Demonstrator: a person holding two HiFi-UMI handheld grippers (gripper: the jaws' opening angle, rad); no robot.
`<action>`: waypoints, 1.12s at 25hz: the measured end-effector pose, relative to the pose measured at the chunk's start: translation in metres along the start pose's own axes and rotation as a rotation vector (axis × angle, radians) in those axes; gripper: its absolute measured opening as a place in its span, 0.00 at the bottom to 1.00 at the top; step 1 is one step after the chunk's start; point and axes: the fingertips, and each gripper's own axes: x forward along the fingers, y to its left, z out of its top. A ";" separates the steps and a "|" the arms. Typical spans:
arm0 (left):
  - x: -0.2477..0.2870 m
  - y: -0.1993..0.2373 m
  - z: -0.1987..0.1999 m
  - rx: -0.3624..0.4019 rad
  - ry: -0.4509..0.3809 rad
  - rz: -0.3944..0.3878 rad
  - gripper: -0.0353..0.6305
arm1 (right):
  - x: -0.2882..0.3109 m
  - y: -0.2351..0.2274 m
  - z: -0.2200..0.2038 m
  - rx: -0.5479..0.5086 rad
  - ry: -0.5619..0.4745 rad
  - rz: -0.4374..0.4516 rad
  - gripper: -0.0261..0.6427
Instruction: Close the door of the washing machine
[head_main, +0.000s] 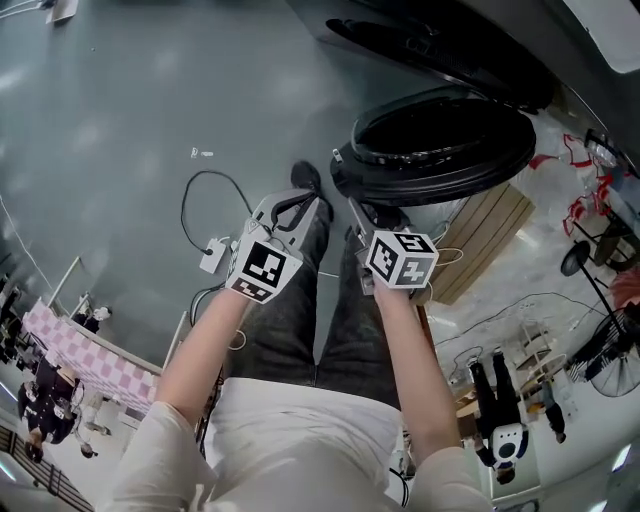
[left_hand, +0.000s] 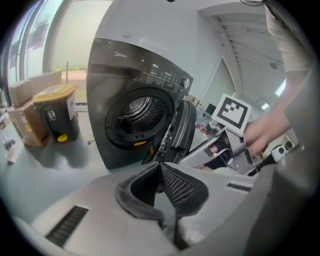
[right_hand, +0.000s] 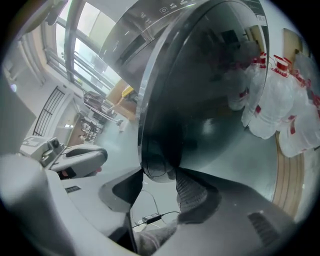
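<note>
The dark grey washing machine (left_hand: 125, 75) stands with its drum opening (left_hand: 137, 112) uncovered. Its round door (head_main: 440, 140) is swung out on the right side. My right gripper (right_hand: 160, 182) is open, close up to the door's dark glass (right_hand: 200, 100). The door's lower rim (right_hand: 157, 167) sits just at the fingertips, and neither pad presses on it. My left gripper (left_hand: 160, 167) is shut with nothing in it. It points at the machine's front from a short distance and touches nothing. In the head view both grippers, left (head_main: 300, 200) and right (head_main: 358, 210), hang side by side just below the door.
A black bin with a yellow lid (left_hand: 59, 112) and cardboard boxes (left_hand: 27, 117) stand left of the machine. White bags with red print (right_hand: 280, 110) and a wooden pallet (head_main: 490, 240) lie on the right. A cable with a power adapter (head_main: 213, 255) runs over the floor at the left.
</note>
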 end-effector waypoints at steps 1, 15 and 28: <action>-0.001 0.003 -0.002 0.021 0.006 0.013 0.07 | 0.003 0.003 0.004 -0.002 0.003 0.004 0.37; -0.004 0.035 0.011 0.031 -0.057 0.062 0.07 | 0.024 0.034 0.073 -0.046 -0.034 0.051 0.33; -0.003 0.076 0.037 0.084 -0.095 0.120 0.07 | 0.035 0.043 0.150 -0.137 -0.155 0.019 0.25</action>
